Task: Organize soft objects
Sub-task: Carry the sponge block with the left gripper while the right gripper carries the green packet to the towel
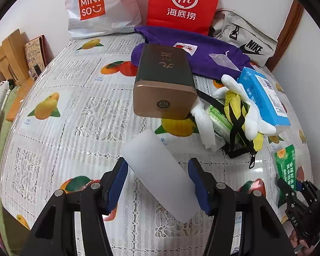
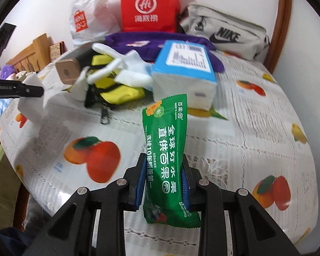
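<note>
My left gripper (image 1: 157, 181) is shut on a white foam block (image 1: 160, 175) and holds it above the table. My right gripper (image 2: 163, 179) is shut on a green wet-wipes packet (image 2: 167, 149), held upright above the table; the packet also shows in the left wrist view (image 1: 284, 170). A pile to the right holds a blue tissue pack (image 1: 264, 98), a white and yellow plush (image 1: 243, 111), a yellow pouch with black straps (image 2: 113, 89) and a green packet (image 1: 220, 121). A purple towel (image 1: 202, 51) lies behind.
A gold and dark tin box (image 1: 164, 81) lies on the fruit-print tablecloth (image 1: 74, 106). At the back stand a white Miniso bag (image 1: 96, 6), a red paper bag (image 1: 181, 4) and a grey Nike bag (image 1: 247, 38). A wooden chair (image 1: 8, 57) stands at the left.
</note>
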Tool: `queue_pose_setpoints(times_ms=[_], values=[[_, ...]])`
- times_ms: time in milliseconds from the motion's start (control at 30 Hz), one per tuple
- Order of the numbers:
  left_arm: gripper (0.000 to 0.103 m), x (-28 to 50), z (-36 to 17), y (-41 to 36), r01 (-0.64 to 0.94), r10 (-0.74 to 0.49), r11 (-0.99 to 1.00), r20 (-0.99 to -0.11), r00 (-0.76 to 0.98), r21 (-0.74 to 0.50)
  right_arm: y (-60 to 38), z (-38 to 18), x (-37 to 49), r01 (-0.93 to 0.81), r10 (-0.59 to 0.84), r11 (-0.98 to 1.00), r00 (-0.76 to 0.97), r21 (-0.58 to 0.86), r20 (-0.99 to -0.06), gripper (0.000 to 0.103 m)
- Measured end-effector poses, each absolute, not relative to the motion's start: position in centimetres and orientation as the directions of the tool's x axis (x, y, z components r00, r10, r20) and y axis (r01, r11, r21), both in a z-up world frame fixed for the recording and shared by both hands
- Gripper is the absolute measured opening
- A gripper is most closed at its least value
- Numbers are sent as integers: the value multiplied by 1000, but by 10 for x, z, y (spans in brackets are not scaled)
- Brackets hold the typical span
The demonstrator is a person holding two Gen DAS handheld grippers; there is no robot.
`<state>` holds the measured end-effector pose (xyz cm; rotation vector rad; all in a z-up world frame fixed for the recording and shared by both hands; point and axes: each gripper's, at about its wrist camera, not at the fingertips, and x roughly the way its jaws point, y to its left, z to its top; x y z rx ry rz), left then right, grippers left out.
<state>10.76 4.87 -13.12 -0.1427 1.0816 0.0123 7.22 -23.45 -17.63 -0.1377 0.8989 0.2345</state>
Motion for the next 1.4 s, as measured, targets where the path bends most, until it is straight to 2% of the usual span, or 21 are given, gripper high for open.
queue_pose_setpoints(times_ms=[267,633,867,1400], values=[[57,122,-113,44,-64,-64,992,-870,488,-109,-244,-171,81,-250,173,968,594,23,-786,29],[57,153,-73,41,-17,-95,992,-827,554,-125,-252,-108,110,-295,250,954,660,61,-708,29],[57,175,-56,44,-14,-89,993,-811,579,-118,-248,-80,152,-281,239,958,697,49,-677,29],[57,251,-61,53,-25,-122,986,-809,574,-167,-232,-58,254,-292,262,954,706,66,-658,29]])
